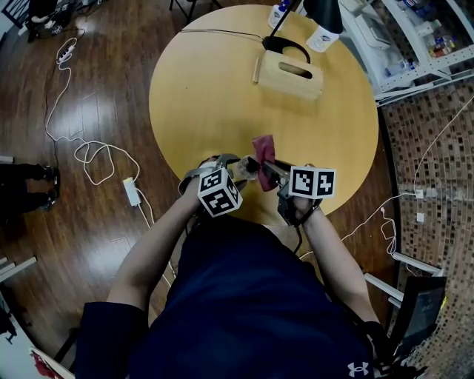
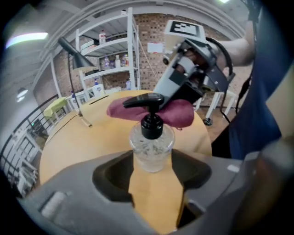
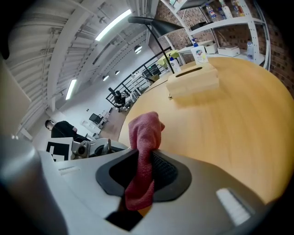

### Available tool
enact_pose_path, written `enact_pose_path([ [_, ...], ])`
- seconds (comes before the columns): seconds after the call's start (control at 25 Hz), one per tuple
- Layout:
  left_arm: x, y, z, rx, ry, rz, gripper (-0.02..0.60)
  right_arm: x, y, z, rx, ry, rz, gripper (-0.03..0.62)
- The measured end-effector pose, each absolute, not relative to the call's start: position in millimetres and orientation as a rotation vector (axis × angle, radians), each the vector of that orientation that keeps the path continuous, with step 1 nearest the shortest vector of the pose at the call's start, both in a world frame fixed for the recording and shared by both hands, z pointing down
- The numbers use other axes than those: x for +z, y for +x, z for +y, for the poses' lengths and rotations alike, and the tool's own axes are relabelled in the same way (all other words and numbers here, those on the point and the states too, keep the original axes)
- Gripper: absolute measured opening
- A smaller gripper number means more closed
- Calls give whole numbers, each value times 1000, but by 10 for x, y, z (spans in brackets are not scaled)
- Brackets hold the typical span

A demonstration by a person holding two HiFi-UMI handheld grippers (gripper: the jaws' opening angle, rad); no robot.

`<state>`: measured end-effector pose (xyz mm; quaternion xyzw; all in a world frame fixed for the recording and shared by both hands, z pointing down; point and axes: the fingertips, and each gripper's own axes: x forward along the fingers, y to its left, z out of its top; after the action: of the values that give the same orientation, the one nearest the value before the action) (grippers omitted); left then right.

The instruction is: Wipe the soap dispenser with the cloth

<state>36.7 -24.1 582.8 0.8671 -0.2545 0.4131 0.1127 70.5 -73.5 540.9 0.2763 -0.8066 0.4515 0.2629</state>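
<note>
A clear soap dispenser (image 2: 151, 148) with a black pump stands near the front edge of the round wooden table (image 1: 215, 96). My left gripper (image 2: 152, 161) holds it at the jaw tips, and both jaws touch the bottle's sides. A dark red cloth (image 3: 143, 137) hangs pinched in my right gripper (image 3: 147, 158). In the left gripper view the cloth (image 2: 180, 113) lies just behind the pump head, and the right gripper (image 2: 186, 85) reaches in from the upper right. In the head view both grippers meet at the table's front: left gripper (image 1: 243, 169), right gripper (image 1: 272, 172), cloth (image 1: 264, 150). The dispenser is hidden there.
A wooden tissue box (image 1: 290, 74) sits at the table's far side, beside a black desk lamp (image 1: 324, 13) and a white bottle (image 1: 322, 38). White shelving (image 1: 415, 44) stands behind to the right. Cables (image 1: 96, 155) and a power strip (image 1: 132, 191) lie on the floor at left.
</note>
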Motion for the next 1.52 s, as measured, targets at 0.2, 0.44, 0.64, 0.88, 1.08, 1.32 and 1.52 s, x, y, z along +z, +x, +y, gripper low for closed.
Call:
enact_pose_path([
  [0.2, 5830, 347, -303, 1301, 2569, -668, 290, 5415, 658, -804, 1196, 732, -2180, 87],
  [0.44, 5754, 351, -220, 999, 2361, -940, 299, 5420, 748, -489, 1306, 742, -2189, 87],
  [0.64, 5826, 419, -176, 1114, 2461, -857, 272, 5429, 773, -408, 1301, 747, -2169, 87],
  [0.88, 5852, 347, -265, 1326, 2632, -506, 256, 5405, 683, -787, 1226, 752, -2197, 89],
  [1.08, 5782, 268, -188, 1234, 2521, -692, 285, 5413, 707, -634, 1265, 764, -2202, 87],
  [1.32, 5836, 402, -121, 1230, 2460, -851, 270, 5429, 784, -383, 1294, 746, -2184, 87],
  [1.52, 5874, 350, -127, 1319, 2592, -662, 256, 5437, 745, -539, 1252, 763, -2179, 87],
])
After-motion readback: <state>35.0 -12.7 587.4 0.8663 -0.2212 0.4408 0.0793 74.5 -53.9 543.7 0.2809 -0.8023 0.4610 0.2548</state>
